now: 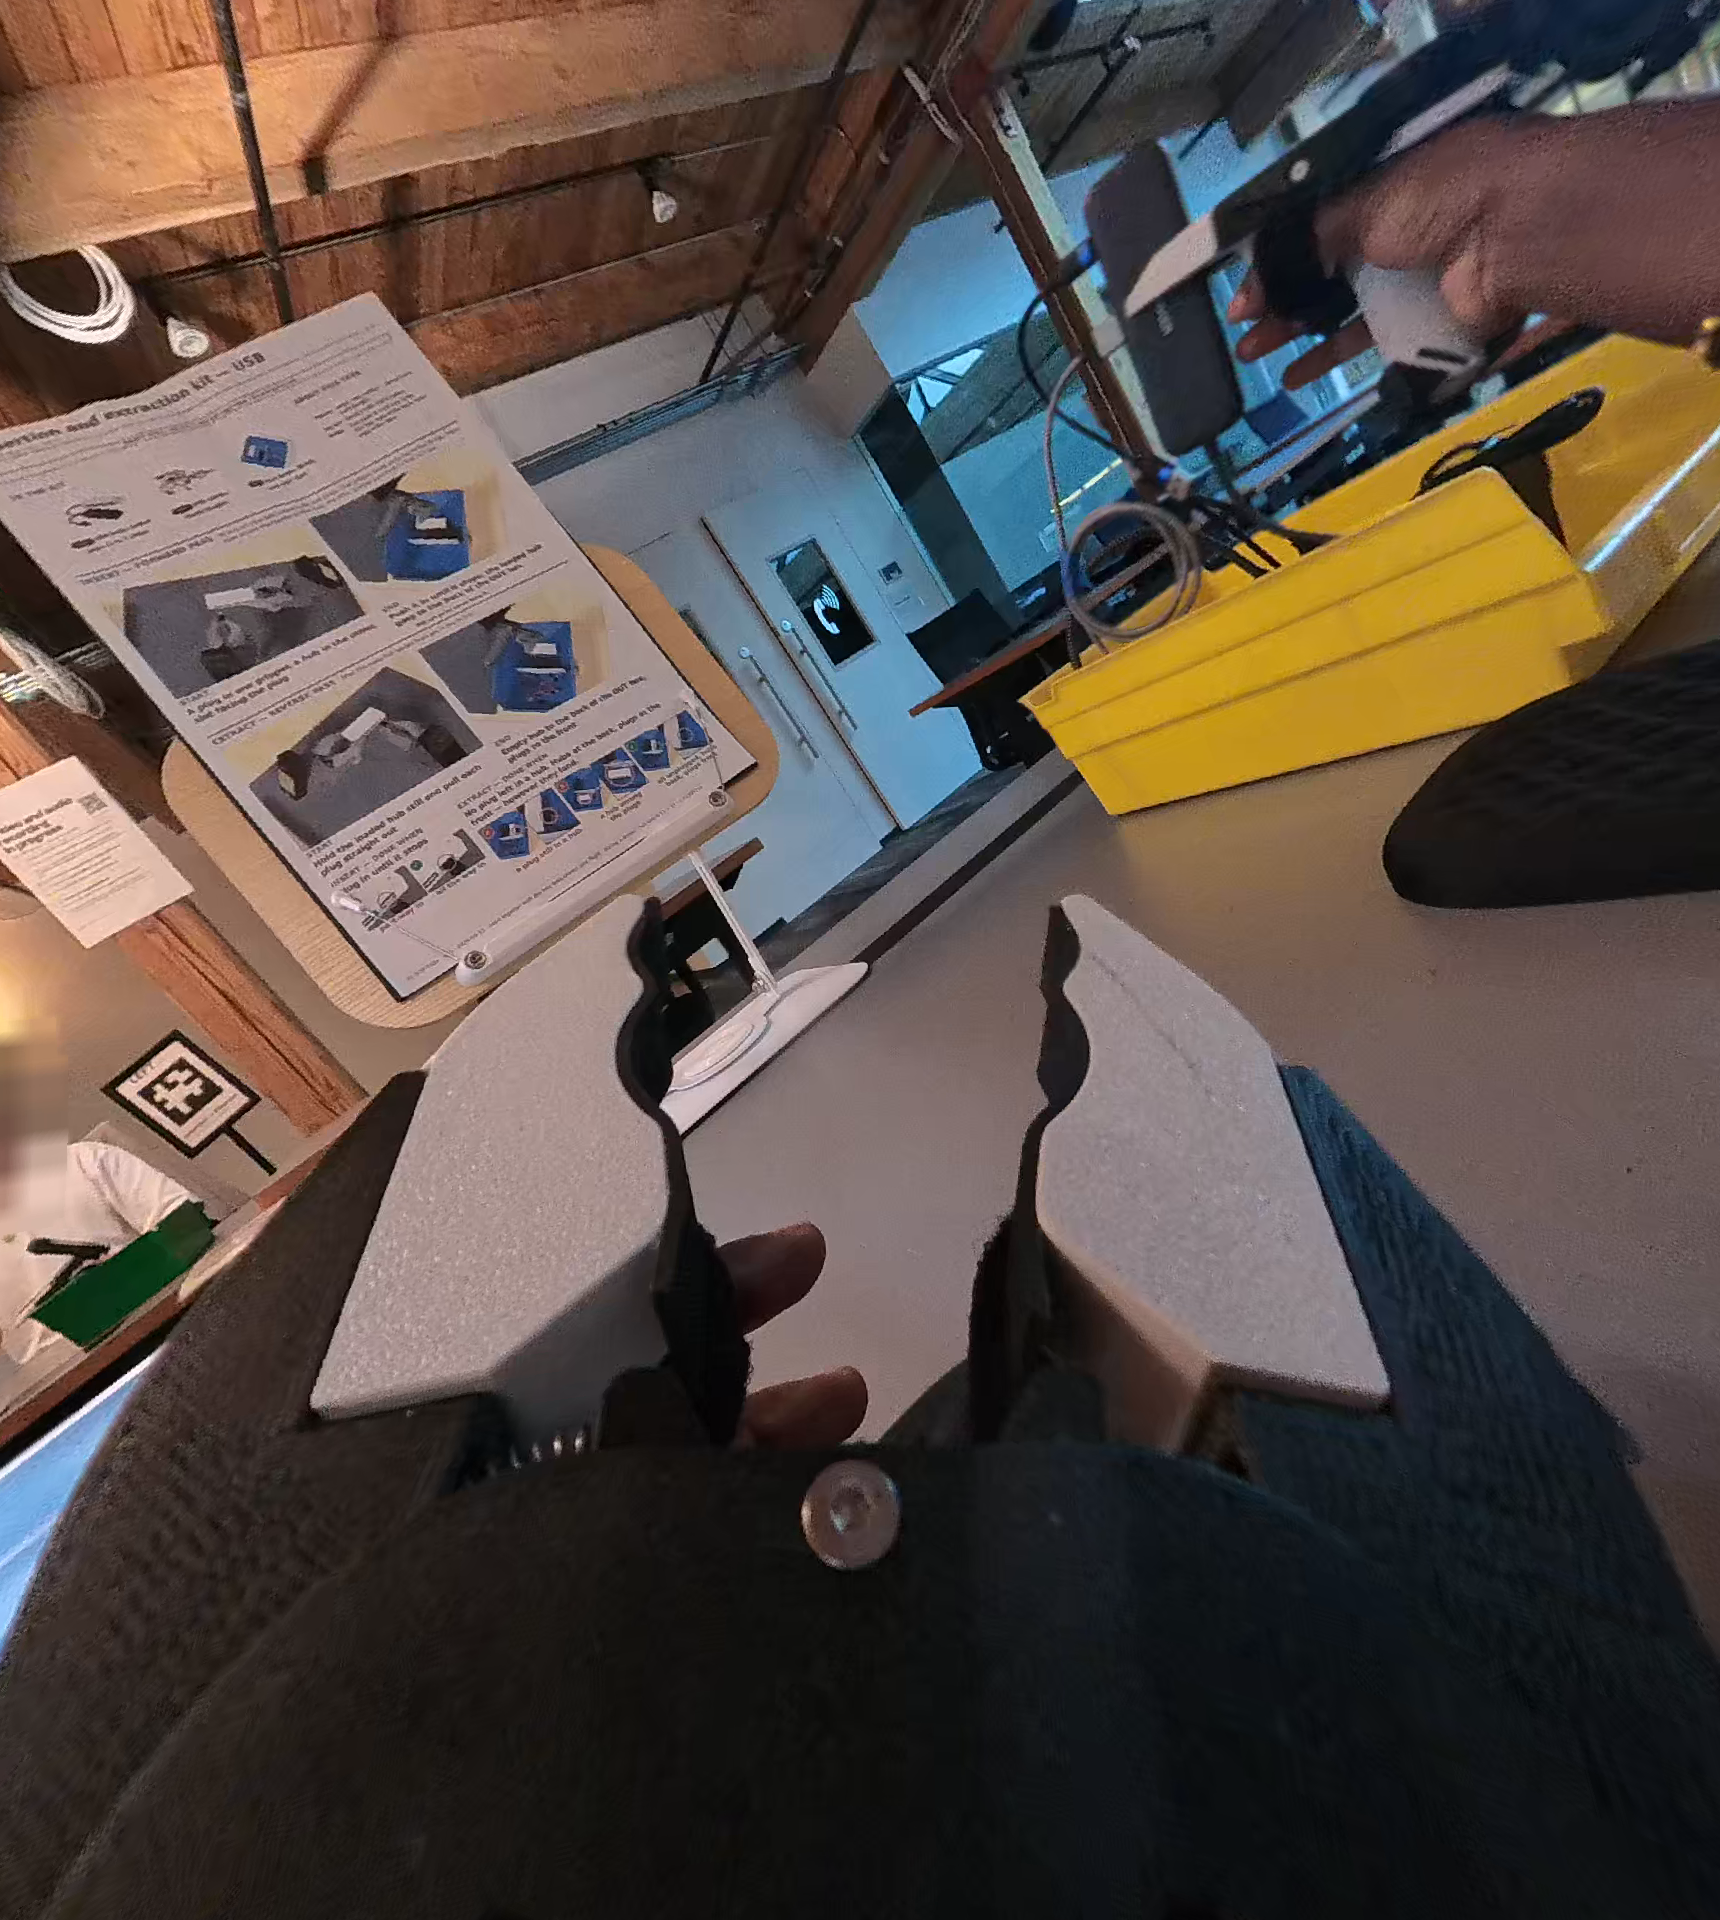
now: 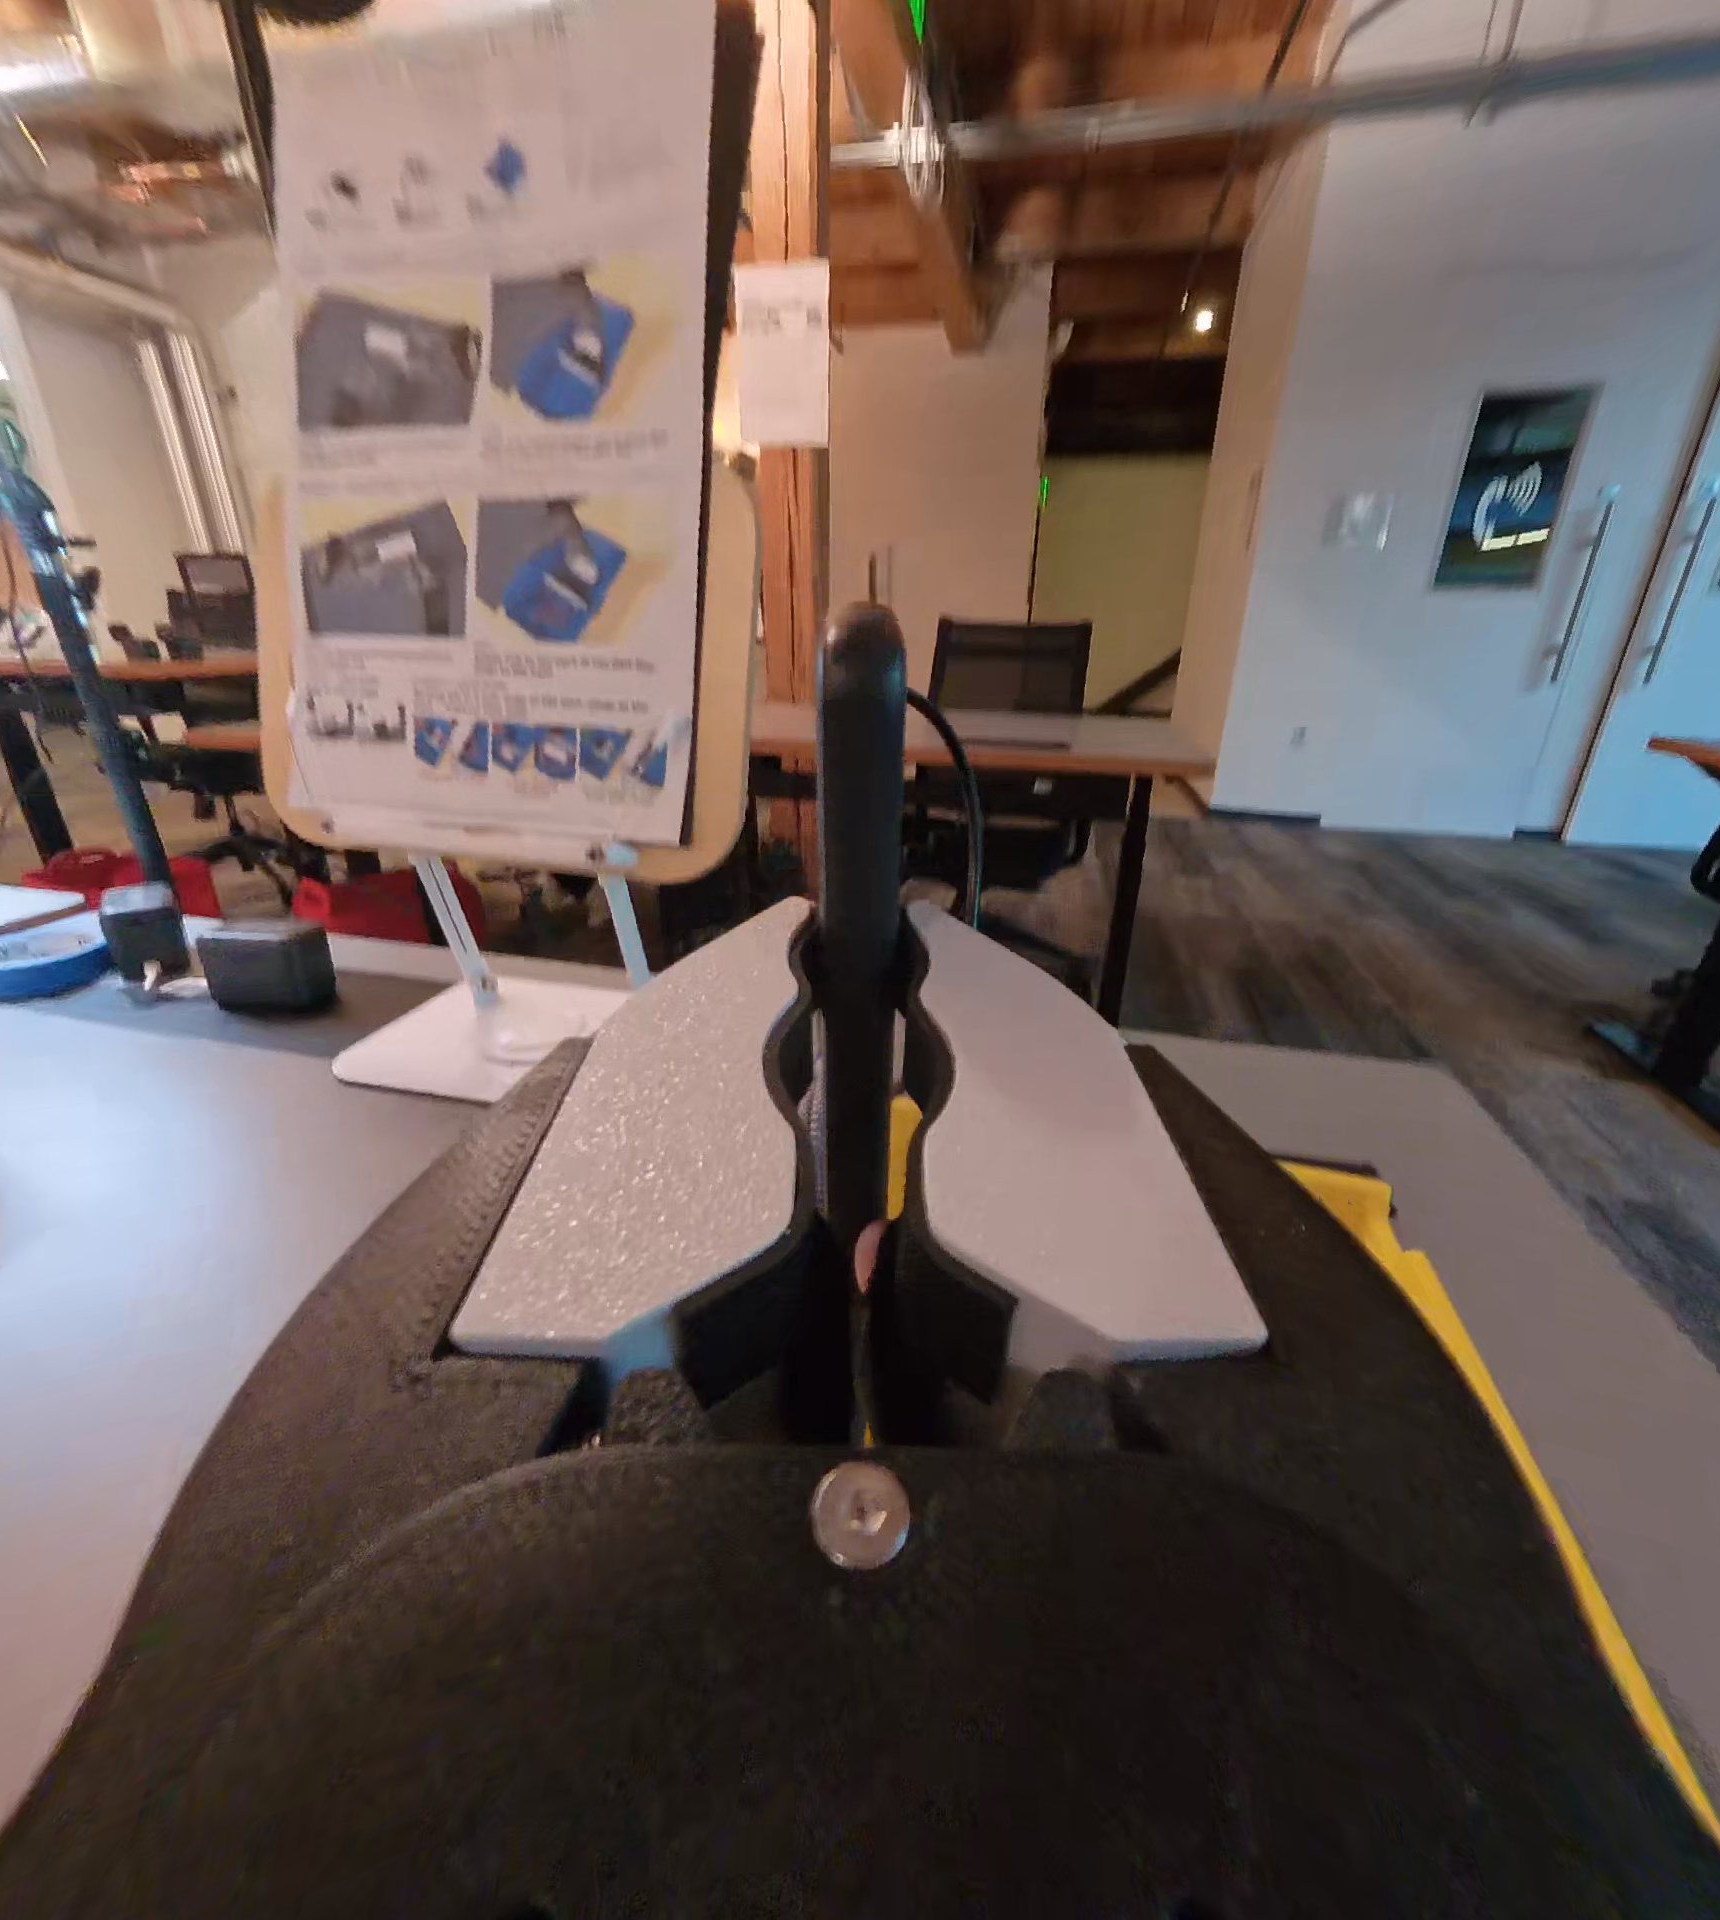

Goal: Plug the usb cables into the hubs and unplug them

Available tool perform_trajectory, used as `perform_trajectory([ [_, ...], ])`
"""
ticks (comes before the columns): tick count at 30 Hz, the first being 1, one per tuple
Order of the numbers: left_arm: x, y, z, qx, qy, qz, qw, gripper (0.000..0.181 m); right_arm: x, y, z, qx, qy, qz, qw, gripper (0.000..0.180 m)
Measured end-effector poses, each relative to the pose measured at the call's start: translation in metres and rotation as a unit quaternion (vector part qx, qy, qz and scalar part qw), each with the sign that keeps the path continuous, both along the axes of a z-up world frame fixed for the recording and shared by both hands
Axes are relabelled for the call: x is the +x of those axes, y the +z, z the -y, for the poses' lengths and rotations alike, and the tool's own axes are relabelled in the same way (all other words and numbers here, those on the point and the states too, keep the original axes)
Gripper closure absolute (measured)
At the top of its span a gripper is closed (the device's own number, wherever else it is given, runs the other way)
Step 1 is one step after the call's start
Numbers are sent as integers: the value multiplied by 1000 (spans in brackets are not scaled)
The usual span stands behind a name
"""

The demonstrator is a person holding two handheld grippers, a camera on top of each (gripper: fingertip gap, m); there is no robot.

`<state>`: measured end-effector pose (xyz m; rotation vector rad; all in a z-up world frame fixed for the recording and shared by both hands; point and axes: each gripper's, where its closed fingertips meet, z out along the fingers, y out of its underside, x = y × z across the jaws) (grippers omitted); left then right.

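Note:
My left gripper [image 1: 851, 935] is open and empty, tilted above the grey table [image 1: 1251, 1039]. My right gripper [image 2: 861, 920] is shut on a dark grey USB hub [image 2: 861, 831] and holds it edge-on and upright, with a black cable [image 2: 960, 769] trailing from its far side. In the left wrist view that hub [image 1: 1162, 312] hangs in the right gripper above a yellow bin [image 1: 1355, 623]. A braided grey cable coil [image 1: 1136, 566] and black cables hang from the hub into the bin.
An instruction sheet on a white stand [image 1: 347, 644] stands at the table's far side; it also shows in the right wrist view [image 2: 492, 416]. A blue tape roll [image 2: 30, 961] and small black boxes [image 2: 266, 966] sit at the left. A black mesh object [image 1: 1614, 769] lies right.

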<state>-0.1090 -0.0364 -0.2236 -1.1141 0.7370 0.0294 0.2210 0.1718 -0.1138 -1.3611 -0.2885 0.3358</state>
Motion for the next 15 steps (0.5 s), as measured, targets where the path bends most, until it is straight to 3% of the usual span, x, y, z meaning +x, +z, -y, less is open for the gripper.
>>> perform_trajectory([
  [7,12,-11,0,0,-1,-60,998,111,-2,-52,-19,-126,-30,117,985,167],
  [12,6,-5,0,-5,-3,-22,1000,112,-9,-116,-18,-282,4,227,932,167],
  [15,8,-7,-1,-5,-4,-34,999,112,-4,-136,-17,-325,-12,279,903,167],
])
